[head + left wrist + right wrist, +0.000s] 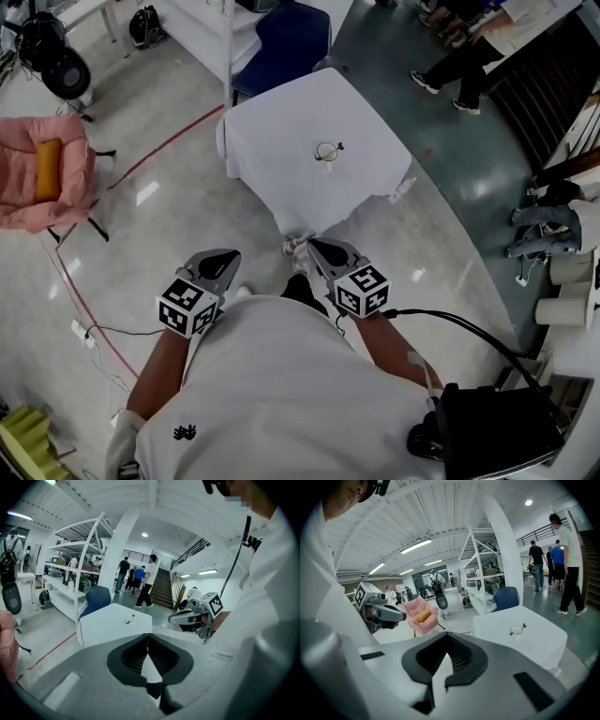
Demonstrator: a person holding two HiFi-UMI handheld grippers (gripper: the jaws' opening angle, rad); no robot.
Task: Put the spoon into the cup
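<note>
A clear cup point(325, 152) stands near the middle of a table point(281, 141) covered with a white cloth. The spoon point(338, 147) shows as a small dark piece at the cup's right rim; whether it rests inside I cannot tell. Both grippers hang close to the person's body, well short of the table. The left gripper point(223, 258) is shut and holds nothing, and so is the right gripper point(319, 247). In the left gripper view the cup point(127, 619) is far ahead past the shut jaws. The right gripper view shows the cup point(516, 630) and spoon point(524, 626) off to the right.
A blue chair point(286, 42) stands behind the table, with white shelving point(202, 33) to its left. A pink chair point(42, 173) with an orange cushion sits at the left. A seated person point(469, 56) is at the far right. Cables and red tape lines cross the floor.
</note>
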